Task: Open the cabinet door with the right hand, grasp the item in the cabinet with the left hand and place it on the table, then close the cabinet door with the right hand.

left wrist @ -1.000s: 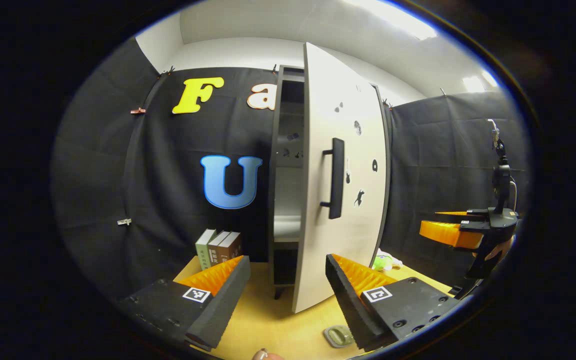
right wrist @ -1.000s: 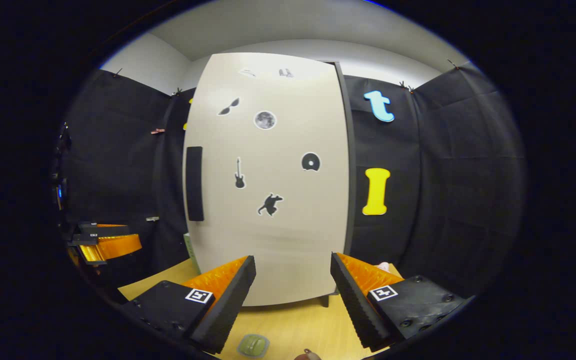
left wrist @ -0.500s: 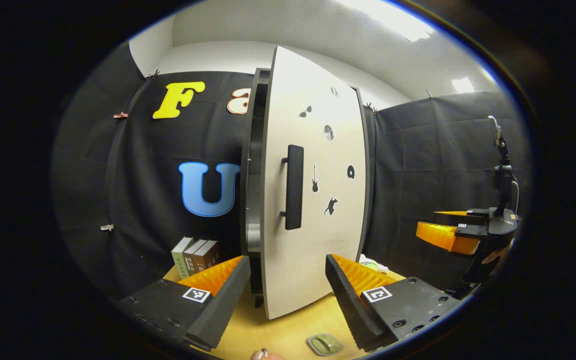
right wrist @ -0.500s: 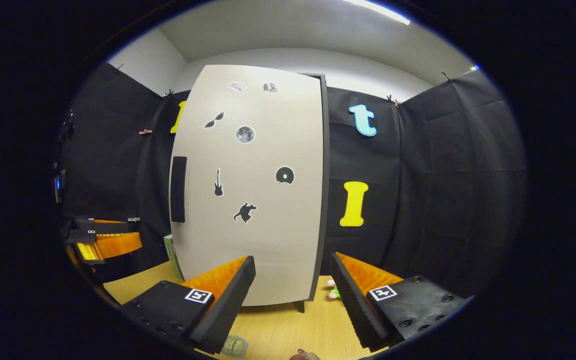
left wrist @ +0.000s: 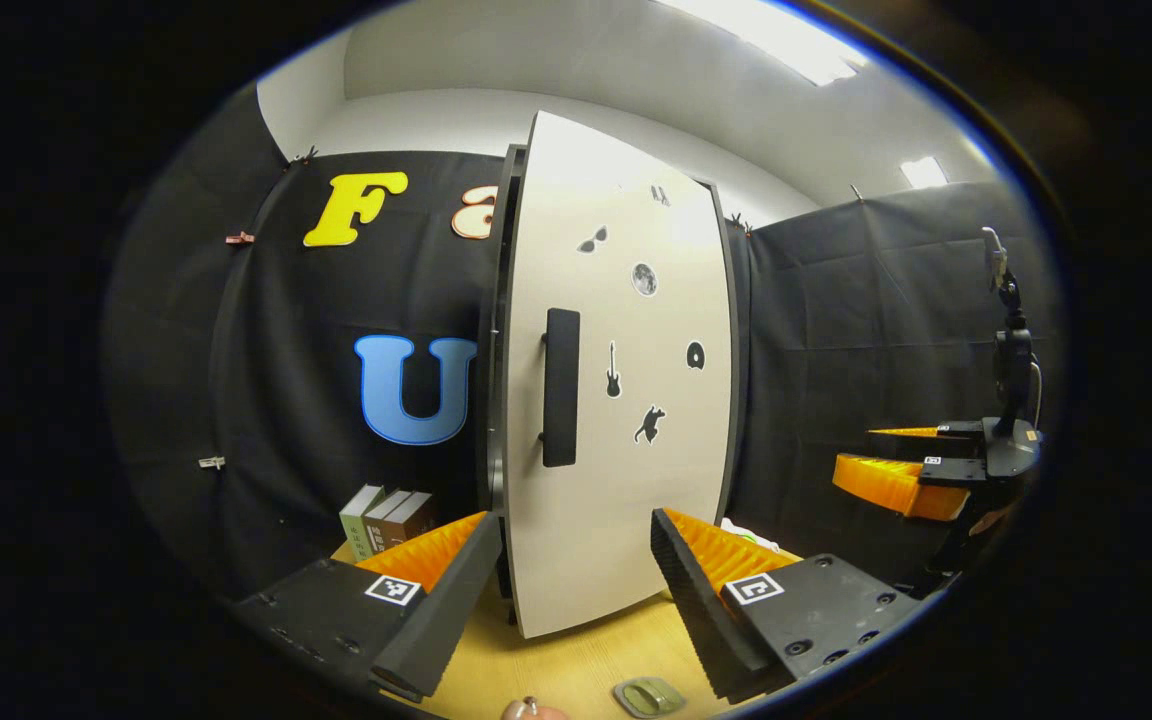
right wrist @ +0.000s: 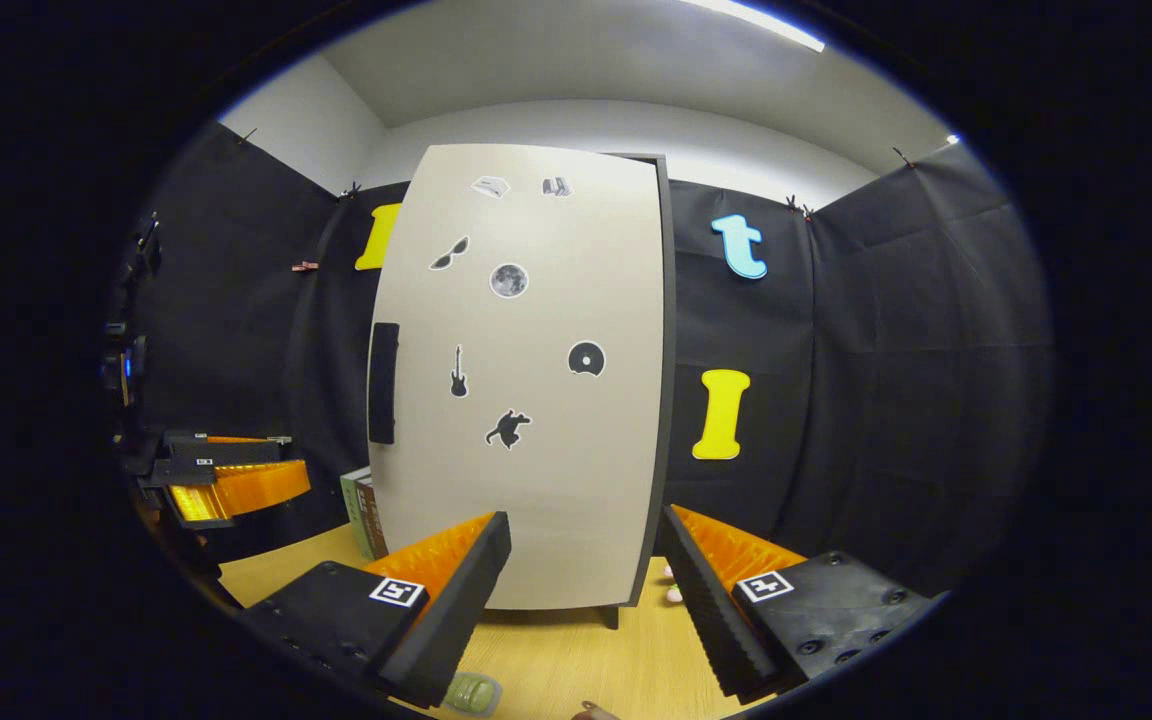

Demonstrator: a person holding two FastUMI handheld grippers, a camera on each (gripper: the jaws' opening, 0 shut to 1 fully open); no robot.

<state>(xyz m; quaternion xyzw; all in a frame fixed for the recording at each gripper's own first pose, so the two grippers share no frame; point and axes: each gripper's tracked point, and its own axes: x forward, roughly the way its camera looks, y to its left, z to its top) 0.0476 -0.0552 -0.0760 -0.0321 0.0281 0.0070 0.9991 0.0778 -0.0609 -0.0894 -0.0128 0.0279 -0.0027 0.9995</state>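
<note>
Since a second ago the cabinet door [left wrist: 626, 400] has swung from wide open to almost flat against the cabinet [left wrist: 498, 330], with only a thin dark slit left along its handle edge in the left gripper view. In the right gripper view the door [right wrist: 536, 400] faces the camera squarely, its dark handle [right wrist: 383, 383] on the left and small stickers scattered across it.

The left gripper [left wrist: 571, 590] hangs low over the tabletop [left wrist: 576, 660] with its jaws apart and nothing between them. The right gripper [right wrist: 581, 590] is also held back from the door, jaws apart and empty; in the left gripper view it shows far right [left wrist: 911, 470], well apart from the cabinet.

The item, a small green object [left wrist: 648, 696], lies on the tabletop near the bottom edge, just in front of the left gripper; the right gripper view shows it [right wrist: 473, 692] near its left finger. A few books [left wrist: 386, 515] stand to the left of the cabinet.
</note>
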